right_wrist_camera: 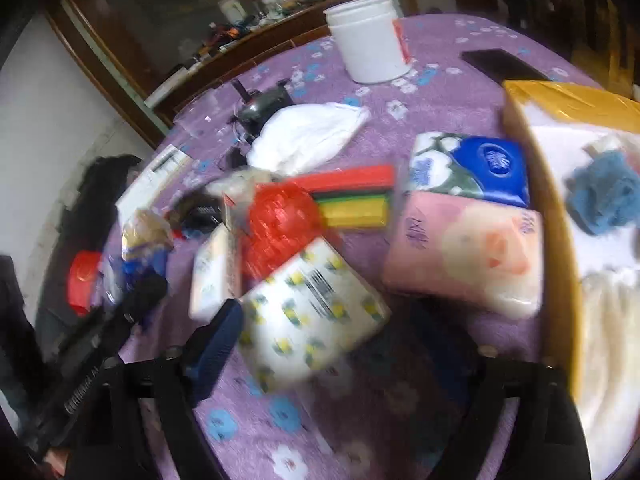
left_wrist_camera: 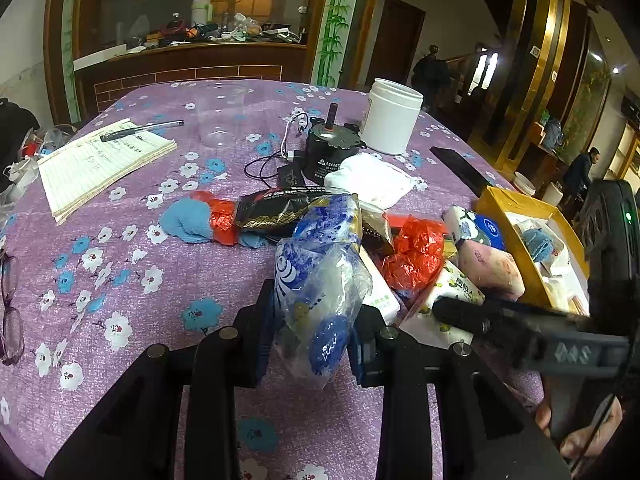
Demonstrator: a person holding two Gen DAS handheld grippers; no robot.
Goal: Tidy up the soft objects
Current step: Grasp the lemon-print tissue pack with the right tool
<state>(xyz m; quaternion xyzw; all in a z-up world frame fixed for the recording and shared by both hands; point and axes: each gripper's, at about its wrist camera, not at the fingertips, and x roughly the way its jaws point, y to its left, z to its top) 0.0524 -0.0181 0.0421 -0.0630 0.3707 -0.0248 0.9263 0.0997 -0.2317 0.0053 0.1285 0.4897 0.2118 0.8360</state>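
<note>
Here, item by item. Table [left_wrist_camera: 132, 280]: purple flowered cloth; bare cloth lies near and left, the right side is crowded up to the yellow box [left_wrist_camera: 516, 204] at the right edge.

Left gripper [left_wrist_camera: 310, 344]: clamped on a crumpled clear plastic bag [left_wrist_camera: 320, 276] with blue print, held upright at near centre, its top leaning over the pile behind.

Right gripper [right_wrist_camera: 332, 364]: fingers spread apart, nothing between them; blurred, just near of a white tissue pack [right_wrist_camera: 308, 312] with yellow-green dots.

Soft goods, right of centre: pink tissue pack [right_wrist_camera: 464, 256], blue-and-white tissue pack [right_wrist_camera: 472, 168], red crinkled bag [right_wrist_camera: 280, 224], white cloth bundle [right_wrist_camera: 308, 136]. Blue cloth [left_wrist_camera: 188, 220] lies left of the pile.

Far side: white jar [left_wrist_camera: 394, 116], notebook [left_wrist_camera: 104, 164] with pen [left_wrist_camera: 140, 130].

Writing: printing on packs and notebook too small or blurred to read.
</note>
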